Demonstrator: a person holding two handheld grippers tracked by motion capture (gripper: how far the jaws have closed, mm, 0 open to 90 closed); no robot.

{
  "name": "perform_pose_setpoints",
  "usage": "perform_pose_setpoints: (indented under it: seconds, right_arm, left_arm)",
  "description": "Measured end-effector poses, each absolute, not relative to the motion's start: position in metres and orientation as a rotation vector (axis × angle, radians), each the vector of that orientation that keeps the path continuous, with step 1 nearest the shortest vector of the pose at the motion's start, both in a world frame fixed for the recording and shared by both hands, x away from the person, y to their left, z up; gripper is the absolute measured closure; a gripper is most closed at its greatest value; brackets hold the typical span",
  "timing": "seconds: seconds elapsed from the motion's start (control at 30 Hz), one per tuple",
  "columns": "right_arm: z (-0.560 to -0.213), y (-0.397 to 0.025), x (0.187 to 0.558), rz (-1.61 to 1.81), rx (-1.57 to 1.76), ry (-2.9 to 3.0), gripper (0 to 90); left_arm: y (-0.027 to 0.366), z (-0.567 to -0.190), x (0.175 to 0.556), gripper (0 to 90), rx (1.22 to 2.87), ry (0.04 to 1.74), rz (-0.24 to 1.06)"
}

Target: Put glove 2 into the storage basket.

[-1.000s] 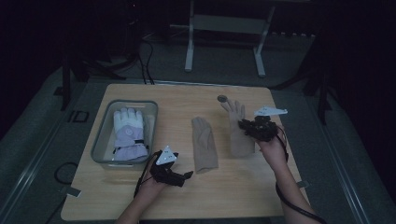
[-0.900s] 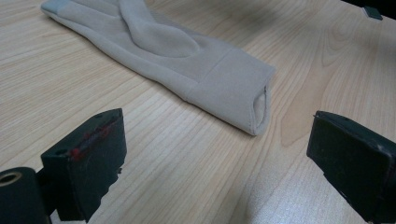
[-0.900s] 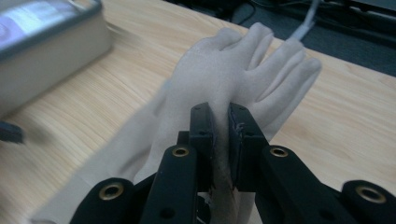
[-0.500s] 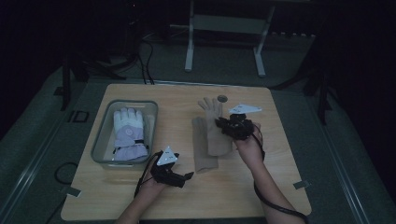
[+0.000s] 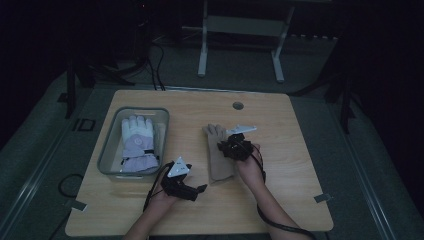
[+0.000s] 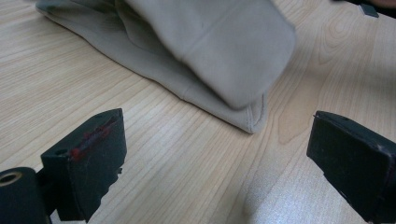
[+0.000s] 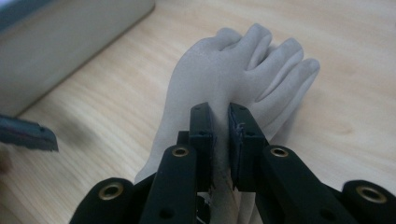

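- Your right gripper (image 7: pixel 220 123) is pinching a beige glove (image 7: pixel 219 79), with its jaws closed on the cloth.
- Your left gripper (image 6: pixel 215 154) is waiting with its jaws wide apart.
- The glove is lying over another glove (image 5: pixel 218 167) on the table (image 5: pixel 290 195), beside the tray (image 5: pixel 111 145).

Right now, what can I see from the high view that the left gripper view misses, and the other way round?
High view alone: the whole table, a grey bin holding a white glove, and the right gripper over a beige glove. Left gripper view alone: the left gripper with jaws wide apart and red marks on one pad, close to the beige glove's cuff. Both share: that beige glove on the wooden tabletop.
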State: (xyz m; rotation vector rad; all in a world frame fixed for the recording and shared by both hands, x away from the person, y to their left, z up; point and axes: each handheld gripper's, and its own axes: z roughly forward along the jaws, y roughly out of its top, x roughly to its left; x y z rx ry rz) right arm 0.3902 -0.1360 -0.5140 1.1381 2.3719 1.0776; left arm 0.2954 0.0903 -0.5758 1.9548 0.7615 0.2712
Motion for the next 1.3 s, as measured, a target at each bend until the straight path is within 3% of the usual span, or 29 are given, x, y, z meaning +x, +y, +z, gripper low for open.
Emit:
perform_pose_setpoints:
  seconds: [0.27, 0.37, 0.5, 0.8, 0.97, 1.3]
  right_arm:
    - [-0.535, -0.133, 0.395, 1.034, 1.161, 2.395, 78.1]
    - [-0.543, -0.132, 0.398, 1.017, 1.160, 2.420, 63.3]
    - [-0.542, -0.132, 0.395, 1.029, 1.093, 2.414, 51.8]
    - [-0.534, -0.133, 0.385, 1.078, 1.043, 2.428, 62.8]
    - [-0.553, -0.135, 0.390, 1.025, 1.083, 2.459, 61.9]
    - [-0.552, -0.163, 0.392, 0.989, 1.146, 2.414, 61.7]
  left_arm:
    - [0.090, -0.576, 0.295, 5.0, 1.963, 0.756, 0.272]
    - [0.090, -0.576, 0.295, 5.0, 1.964, 0.756, 0.272]
    - [0.090, -0.576, 0.295, 5.0, 1.965, 0.755, 0.271]
    - [0.089, -0.576, 0.295, 5.0, 1.970, 0.753, 0.272]
    - [0.088, -0.576, 0.295, 5.0, 1.969, 0.753, 0.271]
    - [0.087, -0.575, 0.295, 5.0, 1.967, 0.754, 0.272]
